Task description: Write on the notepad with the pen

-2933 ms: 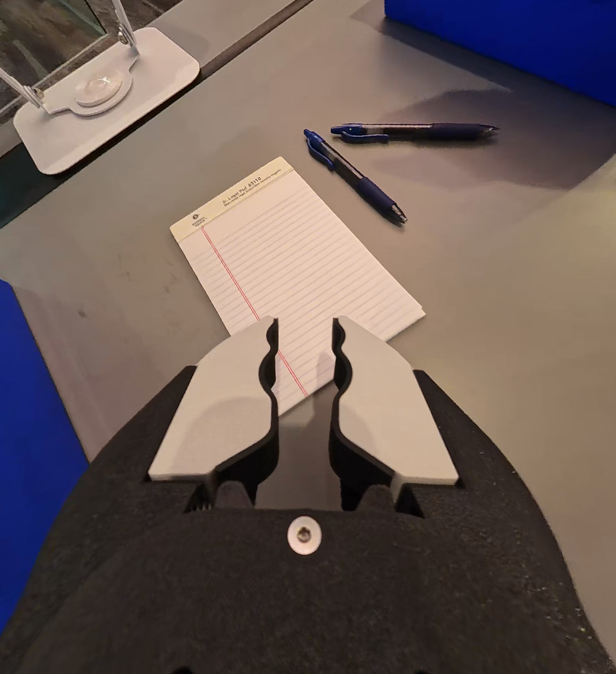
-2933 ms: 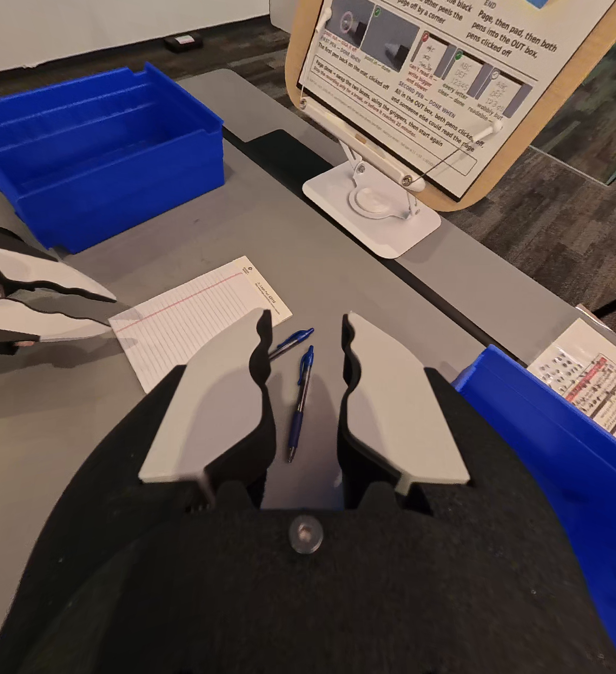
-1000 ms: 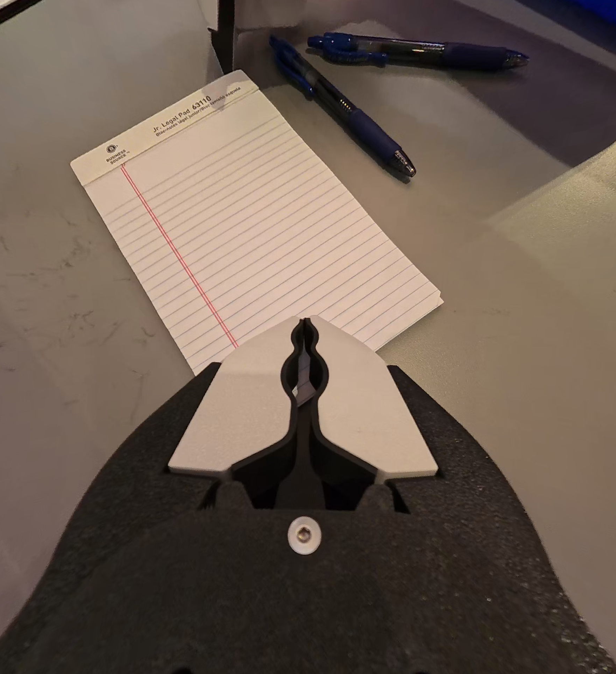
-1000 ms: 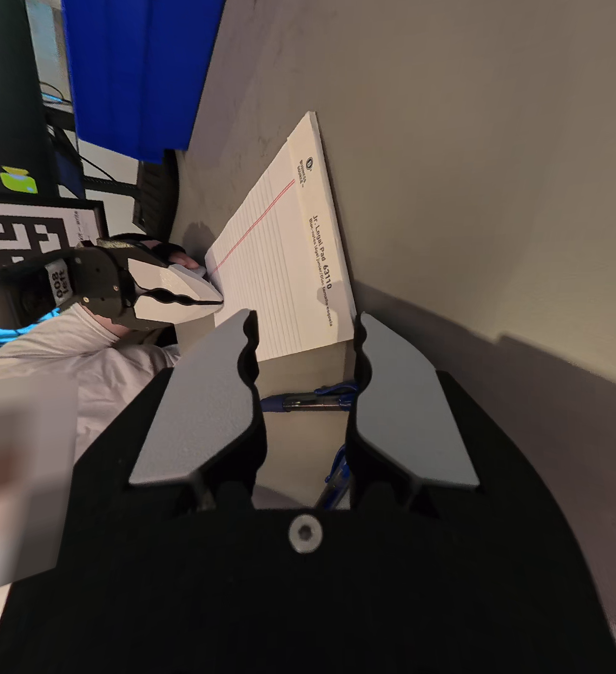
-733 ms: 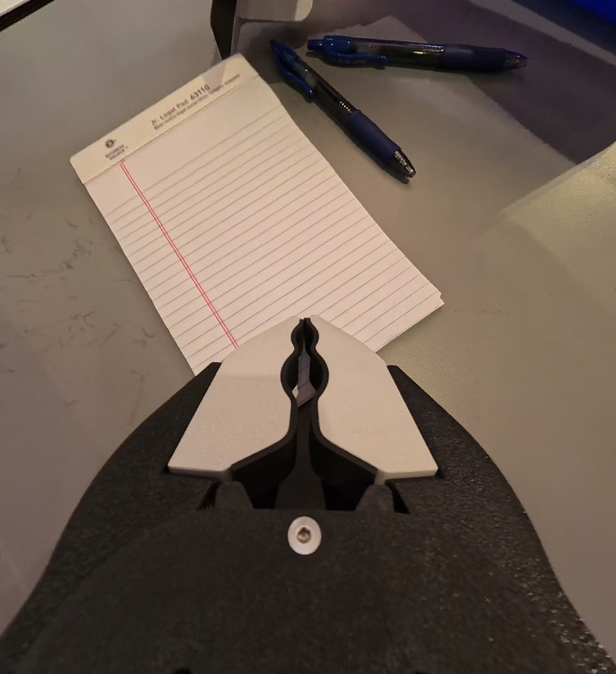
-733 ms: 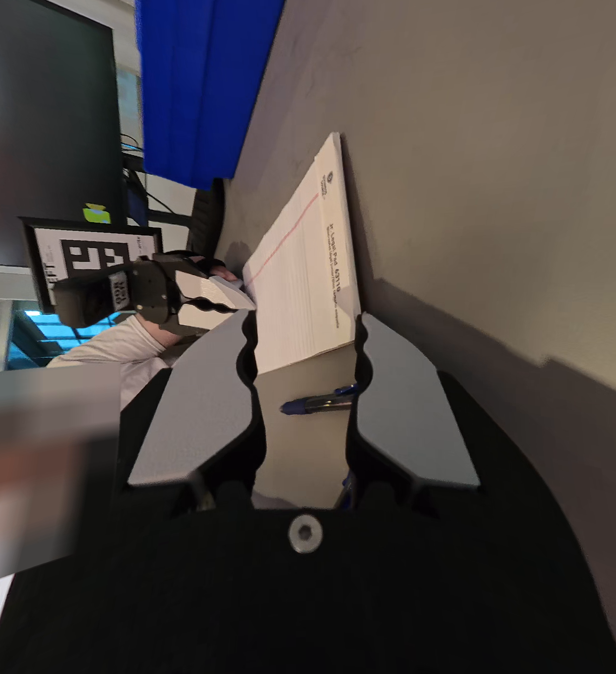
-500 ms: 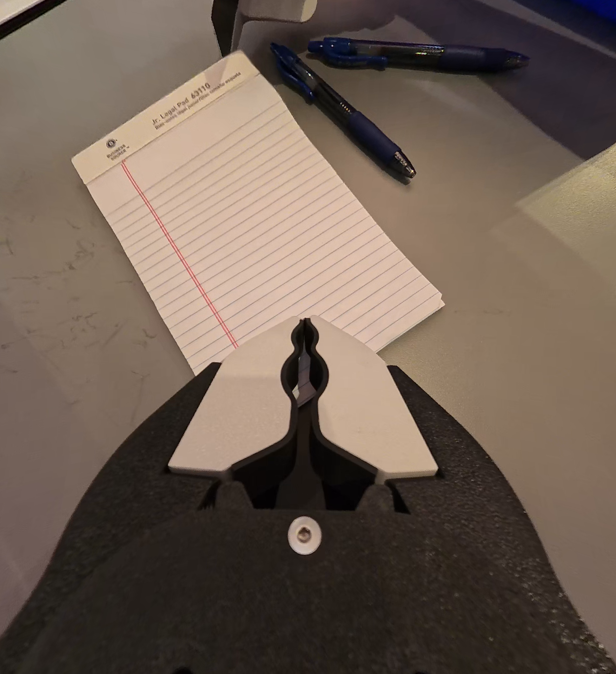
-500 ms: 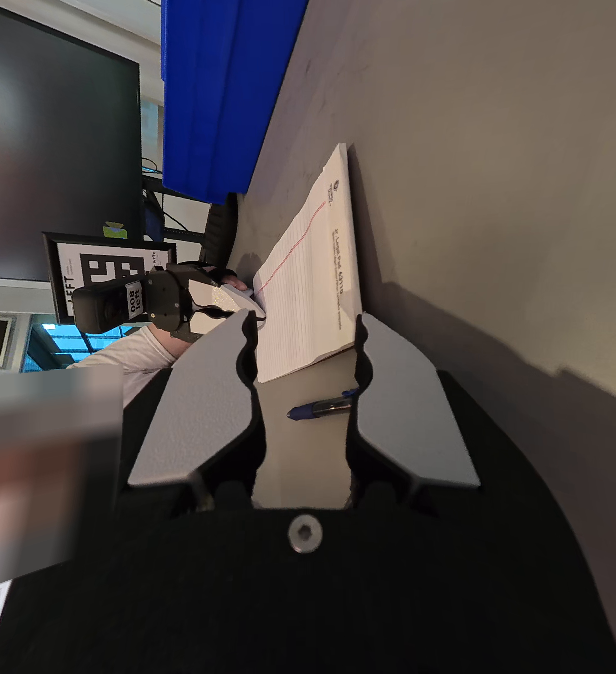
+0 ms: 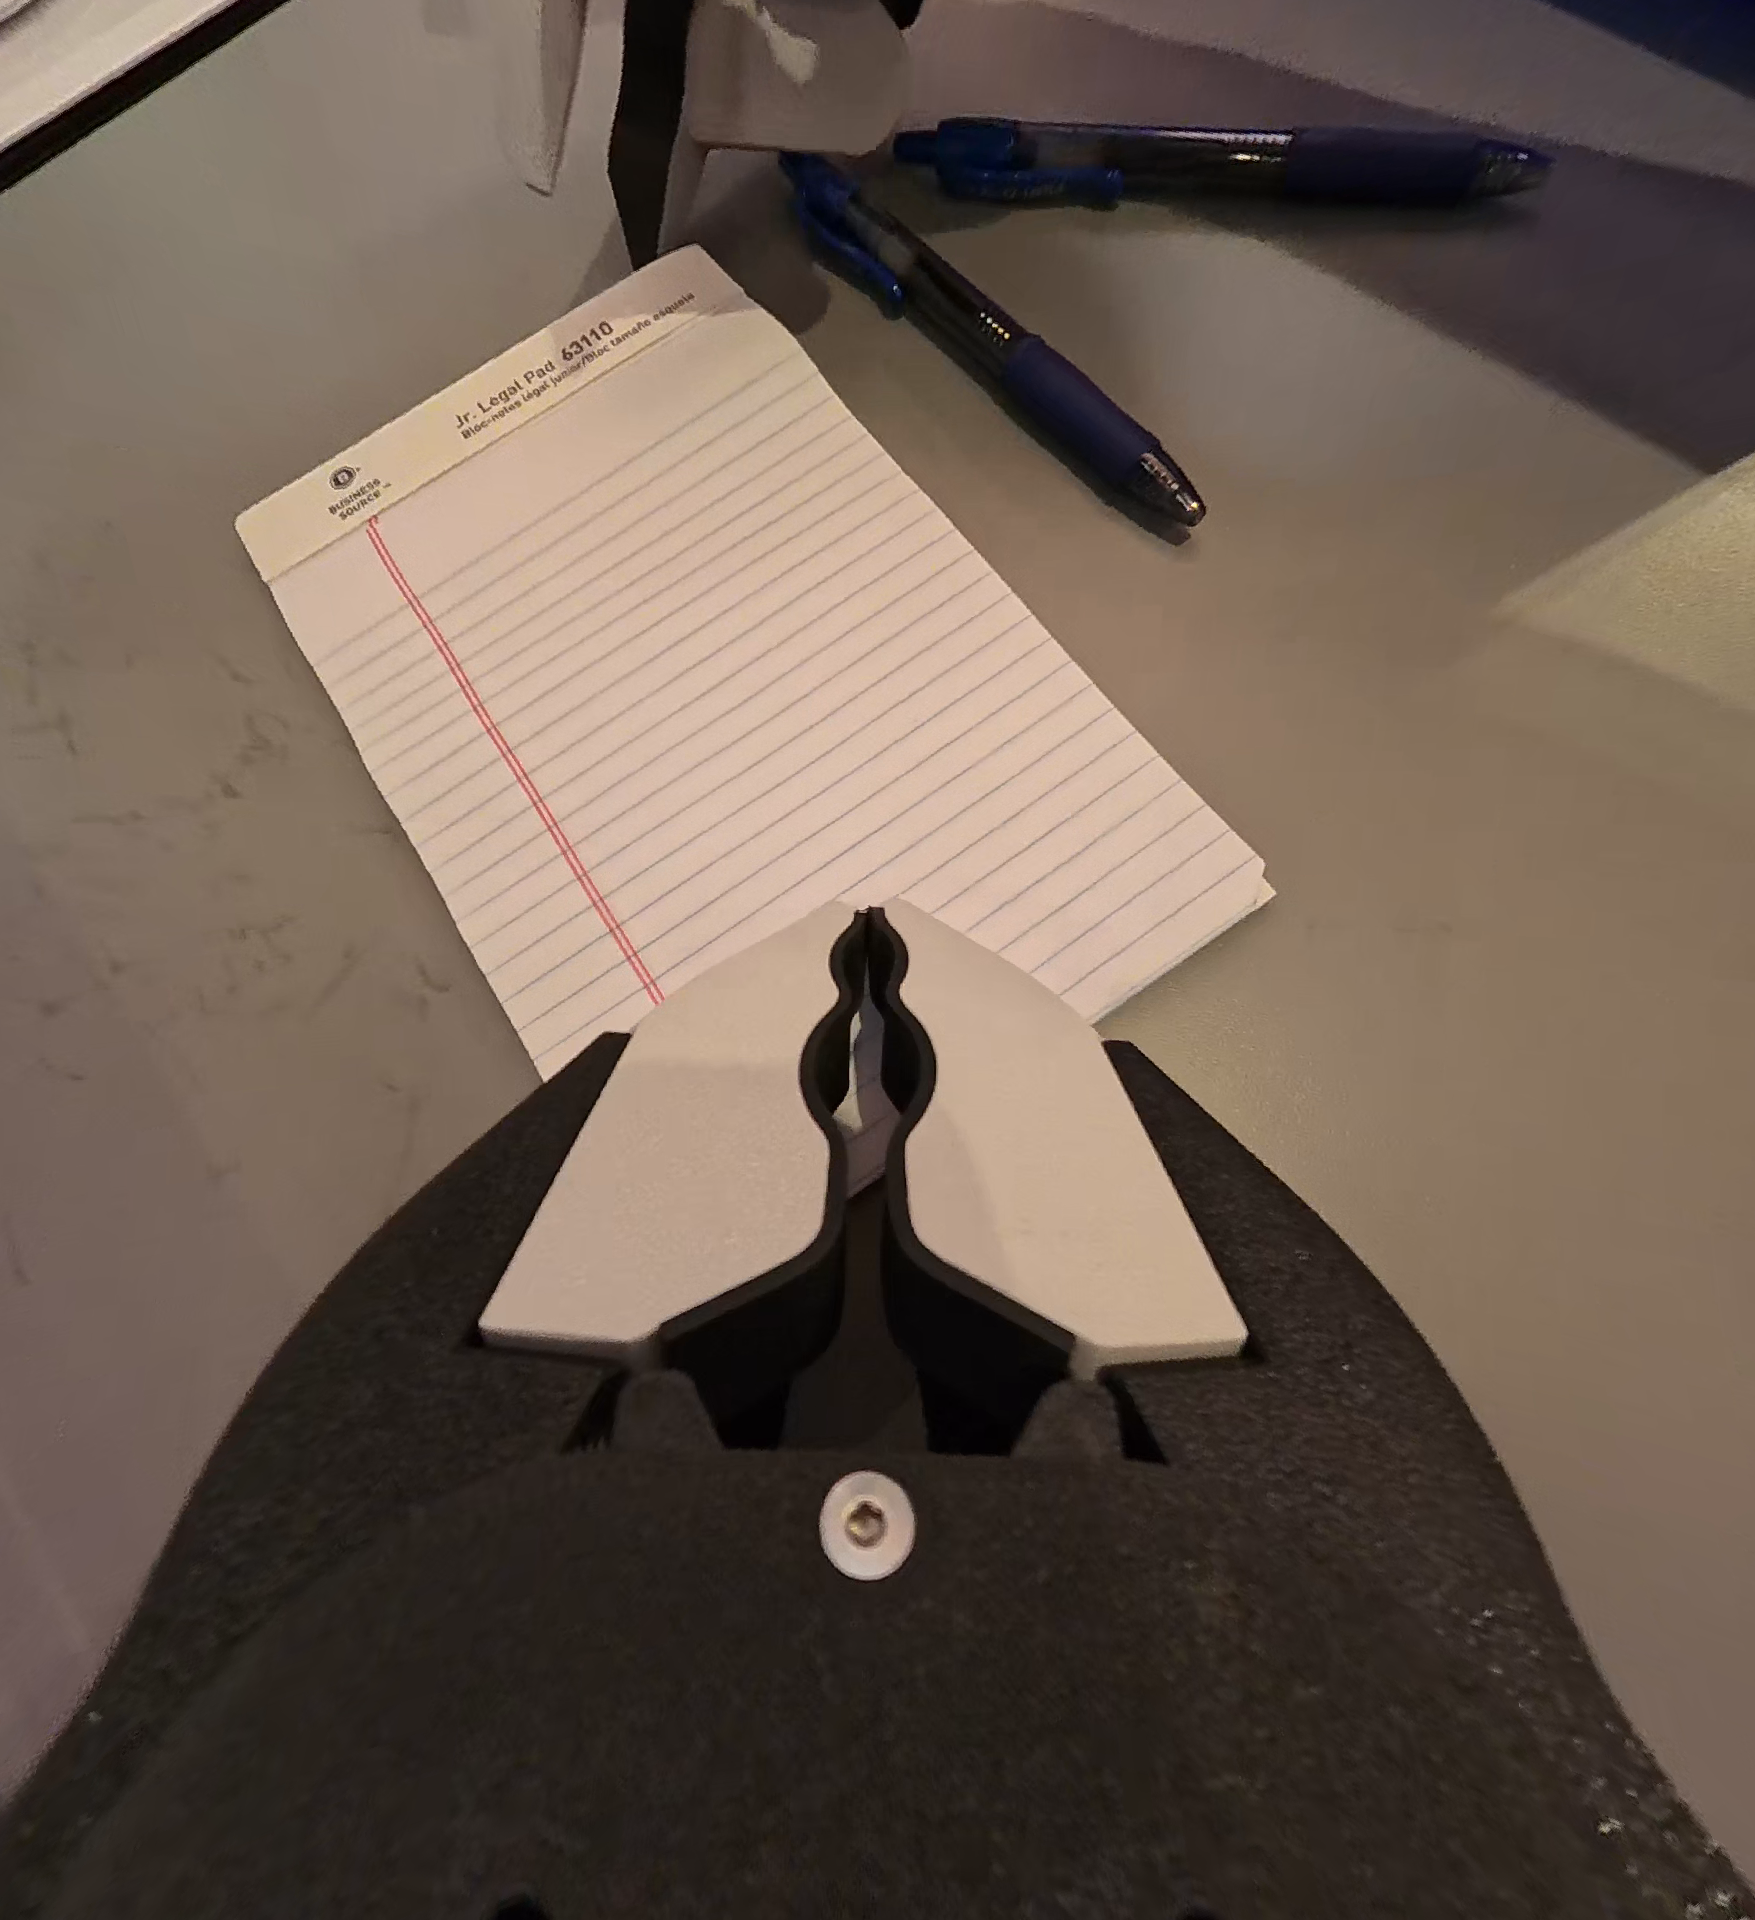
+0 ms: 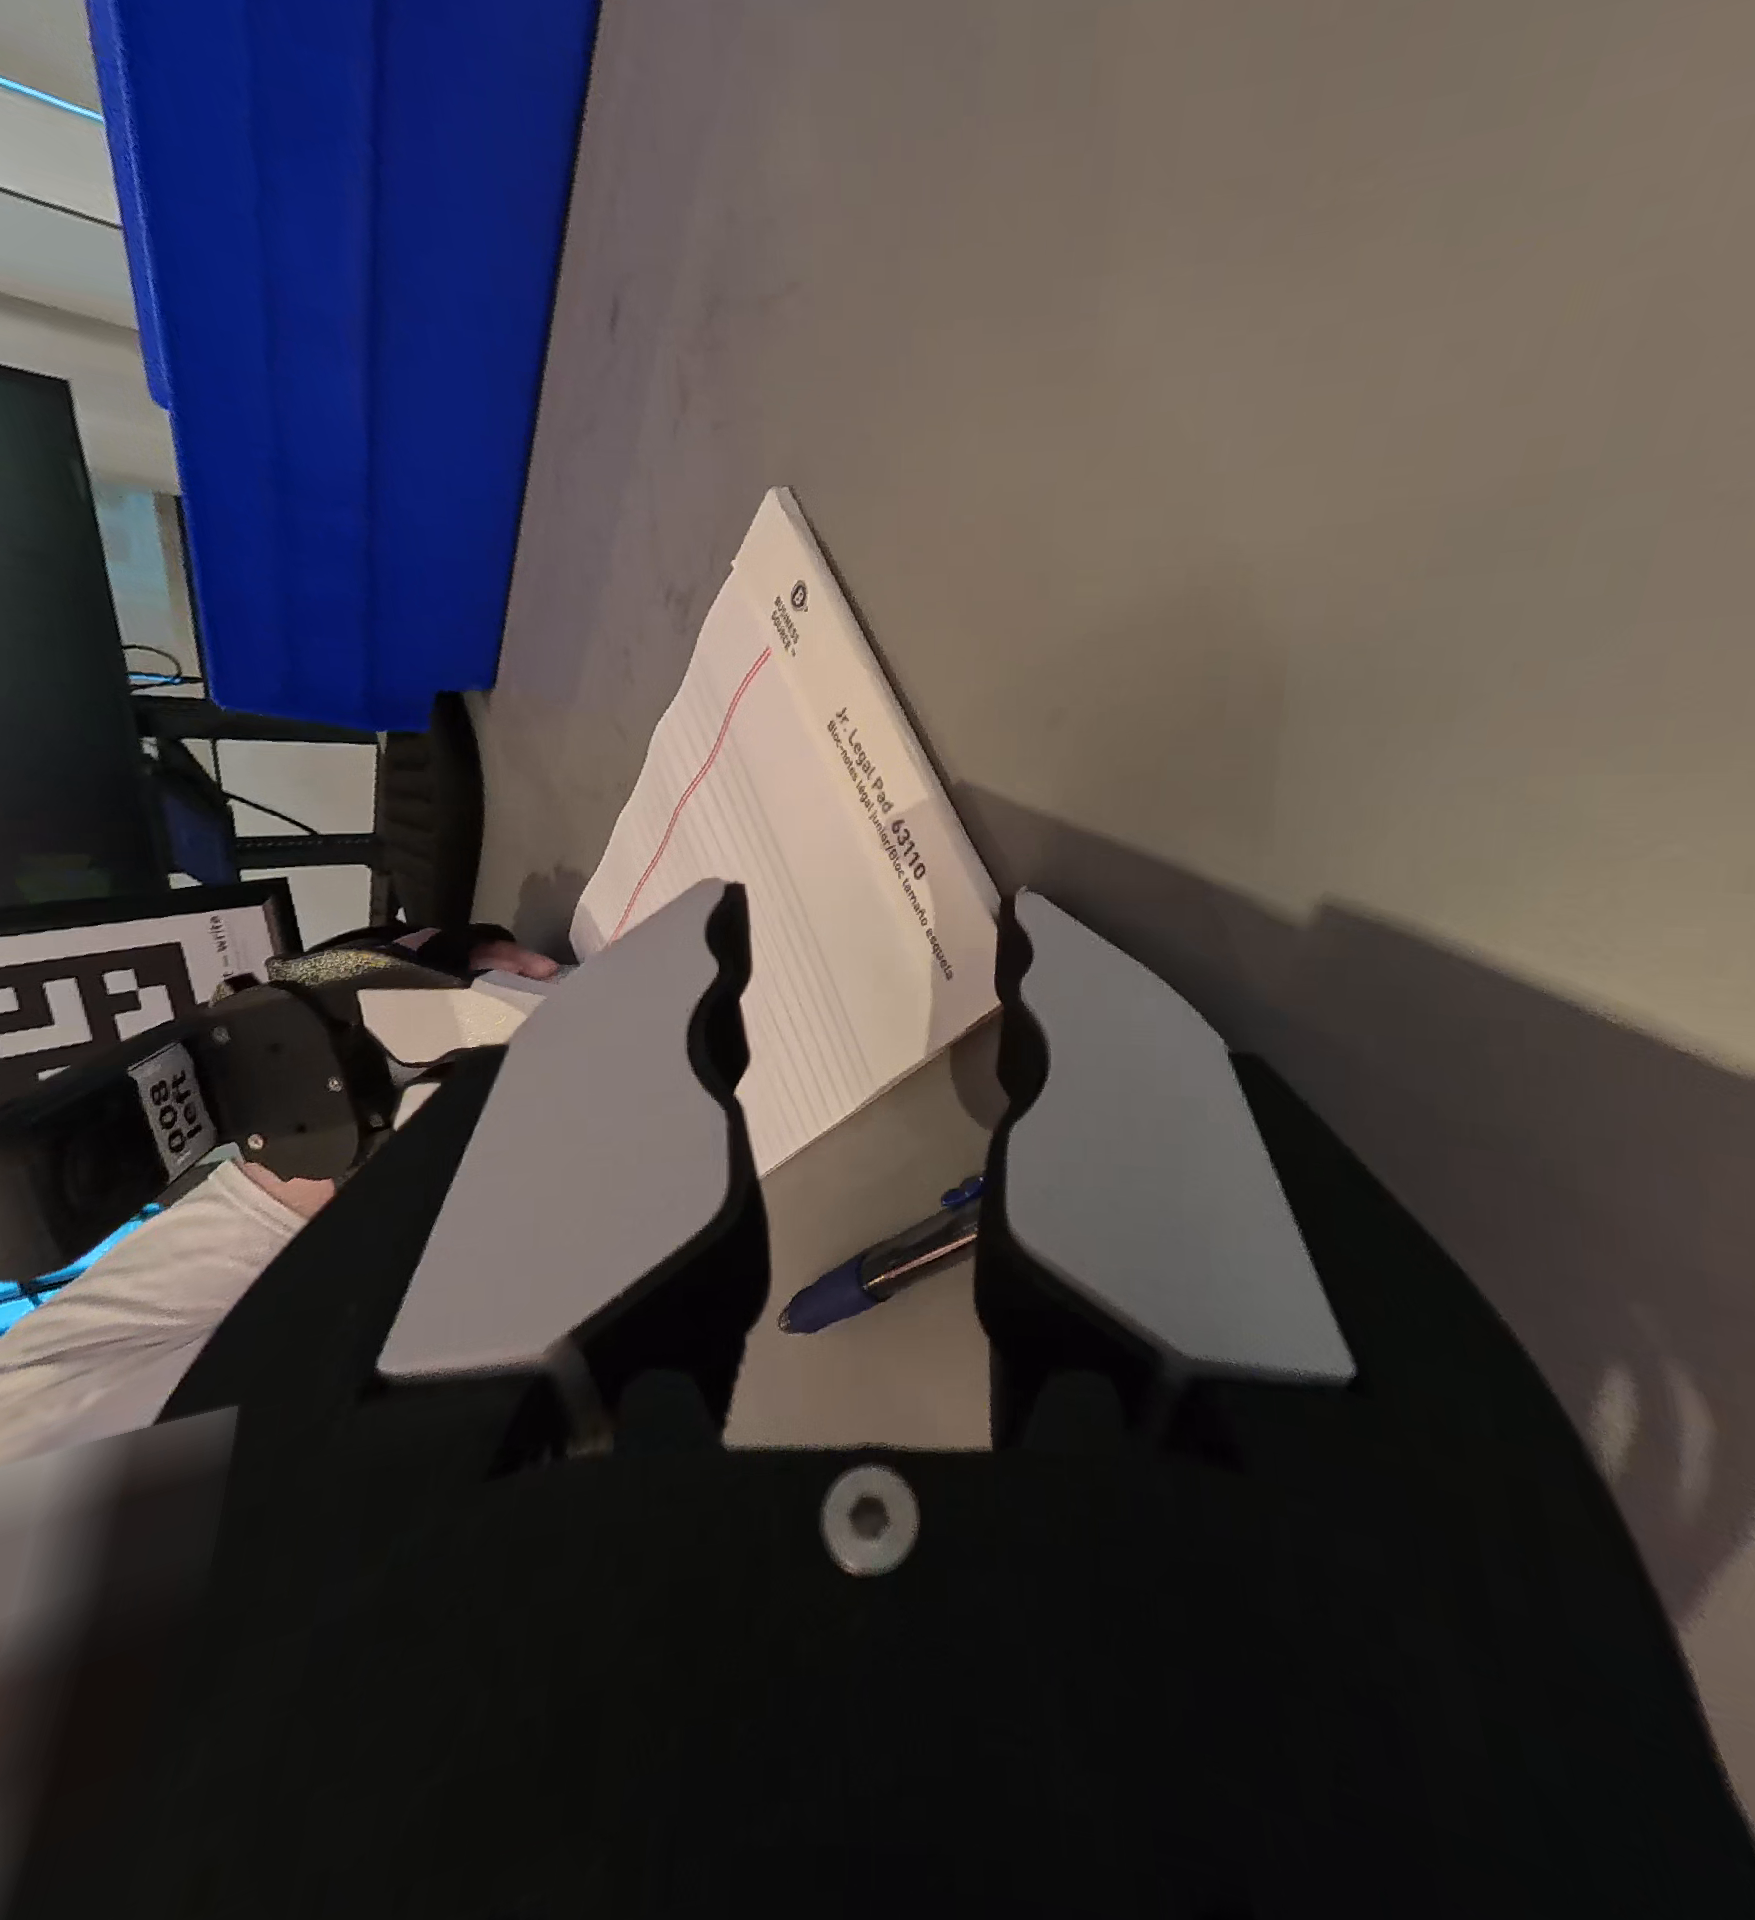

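Two blue pens lie on the grey worktop [image 9: 1475, 831] in the upper right of the left wrist view: the nearer pen [image 9: 998, 343] just beside the notepad's top corner, the second pen [image 9: 1216, 166] beyond it. A blue bin [image 10: 333, 364] fills the upper left of the right wrist view, a dark monitor [image 10: 11, 644] beside it. Left claw [image 9: 870, 914], jaws closed, pinches the bottom edge of the white lined notepad [image 9: 727, 665]. Right claw [image 10: 868, 914] gapes wide, empty, around the nearer pen's clip end
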`<state>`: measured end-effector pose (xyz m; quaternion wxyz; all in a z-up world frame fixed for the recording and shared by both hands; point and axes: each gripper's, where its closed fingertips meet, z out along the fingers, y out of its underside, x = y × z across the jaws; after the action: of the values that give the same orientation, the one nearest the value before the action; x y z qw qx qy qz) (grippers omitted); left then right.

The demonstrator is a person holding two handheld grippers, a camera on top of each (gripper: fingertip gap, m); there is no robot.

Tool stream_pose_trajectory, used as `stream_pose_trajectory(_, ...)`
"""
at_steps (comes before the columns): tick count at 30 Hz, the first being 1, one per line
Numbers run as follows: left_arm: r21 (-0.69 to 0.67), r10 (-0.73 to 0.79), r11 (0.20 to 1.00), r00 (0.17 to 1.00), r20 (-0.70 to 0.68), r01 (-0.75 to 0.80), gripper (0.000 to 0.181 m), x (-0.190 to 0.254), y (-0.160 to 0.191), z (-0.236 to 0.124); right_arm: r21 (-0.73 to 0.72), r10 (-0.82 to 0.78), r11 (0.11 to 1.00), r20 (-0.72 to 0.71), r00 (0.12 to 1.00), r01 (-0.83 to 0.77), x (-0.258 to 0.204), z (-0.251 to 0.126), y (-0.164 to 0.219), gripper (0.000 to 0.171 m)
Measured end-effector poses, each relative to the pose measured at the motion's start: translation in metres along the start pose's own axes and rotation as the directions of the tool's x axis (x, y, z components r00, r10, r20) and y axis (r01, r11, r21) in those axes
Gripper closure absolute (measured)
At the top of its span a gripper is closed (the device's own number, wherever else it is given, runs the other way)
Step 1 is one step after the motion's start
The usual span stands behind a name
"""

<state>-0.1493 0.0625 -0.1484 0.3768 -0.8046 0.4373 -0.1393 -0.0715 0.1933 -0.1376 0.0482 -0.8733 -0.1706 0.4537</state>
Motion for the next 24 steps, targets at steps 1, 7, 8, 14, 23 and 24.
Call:
stream_pose_trajectory(1,0.005,-0.011,1.000,1.000,0.011,0.011,0.181,-0.002,-0.001,0.000,0.006,0.002,1.000,0.003,1.000,-0.002,0.000,0.000,0.000,0.127)
stream_pose_trajectory(7,-0.001,-0.063,0.998,0.951,0.302,0.066,0.181,-0.061,-0.003,-0.008,-0.024,0.034,0.999,0.091,0.995,-0.032,-0.005,0.003,0.010,0.133)
stream_pose_trajectory(8,-0.055,-0.017,0.998,0.930,0.368,0.040,0.181,-0.072,0.000,-0.009,-0.016,0.037,0.999,0.094,0.995,-0.036,-0.005,0.003,0.010,0.134)
stream_pose_trajectory(14,-0.192,0.142,0.979,0.893,0.427,-0.064,0.181,-0.078,0.007,-0.002,0.004,-0.030,1.000,0.028,0.999,0.030,-0.006,0.003,0.011,0.128)
stream_pose_trajectory(23,-0.184,0.064,0.983,0.943,0.328,-0.002,0.181,-0.070,0.010,0.000,0.207,-0.092,0.969,-0.197,0.976,0.133,-0.044,-0.021,0.027,0.121)
stream_pose_trajectory(24,-0.181,0.056,0.983,0.947,0.317,0.002,0.181,-0.069,0.010,0.000,0.200,-0.079,0.973,-0.191,0.978,0.117,-0.048,-0.018,0.036,0.118)
